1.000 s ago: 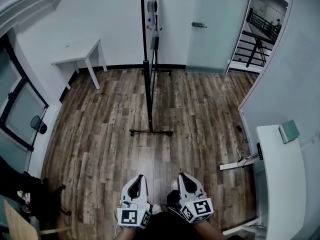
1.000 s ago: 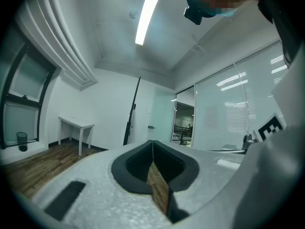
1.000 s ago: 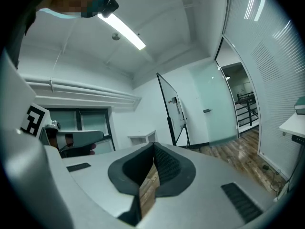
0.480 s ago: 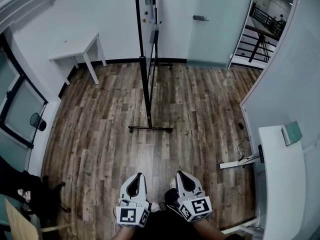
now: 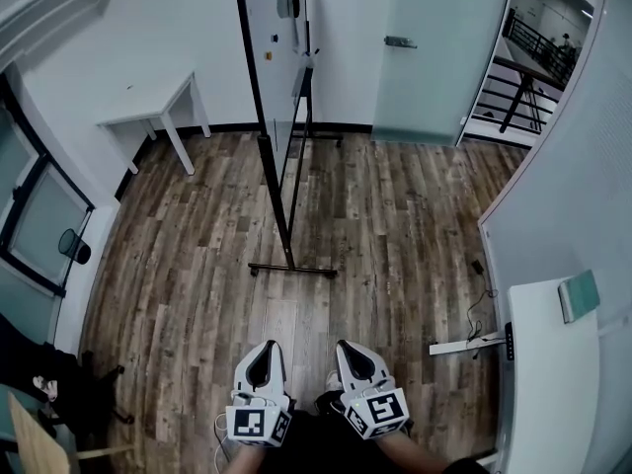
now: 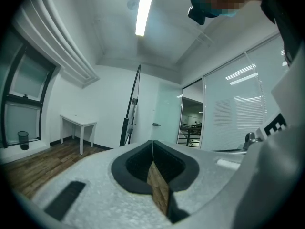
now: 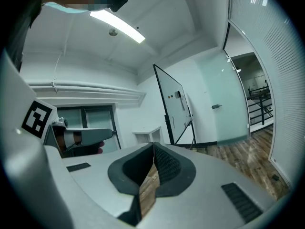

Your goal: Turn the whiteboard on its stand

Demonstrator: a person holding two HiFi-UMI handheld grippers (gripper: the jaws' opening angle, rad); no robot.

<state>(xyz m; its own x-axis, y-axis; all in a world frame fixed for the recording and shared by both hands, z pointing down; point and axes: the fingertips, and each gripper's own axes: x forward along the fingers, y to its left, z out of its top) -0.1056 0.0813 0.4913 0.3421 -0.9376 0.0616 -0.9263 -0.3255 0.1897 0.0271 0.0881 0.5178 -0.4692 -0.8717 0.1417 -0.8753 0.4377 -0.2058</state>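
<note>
The whiteboard [image 5: 272, 28] stands on a black wheeled stand [image 5: 290, 268] in the middle of the wood floor, ahead of me, its face turned slightly toward the right. It appears nearly edge-on in the left gripper view as the whiteboard [image 6: 132, 113], and the whiteboard [image 7: 174, 111] shows its face in the right gripper view. My left gripper [image 5: 263, 349] and right gripper [image 5: 348, 347] are side by side low in the head view, well short of the stand. The left gripper [image 6: 152, 142] and right gripper [image 7: 154, 144] are both shut with nothing between the jaws.
A small white table [image 5: 148, 107] stands by the back wall at left. A glass door [image 5: 425, 47] and a stair railing [image 5: 528, 67] lie at back right. A white desk [image 5: 543, 383] with a teal box [image 5: 578, 294] is at right, cables [image 5: 474, 314] beside it.
The whiteboard and stand have come nearer and shifted left in the head view, showing more of the board's face. Both grippers stayed shut, side by side low in the frame.
</note>
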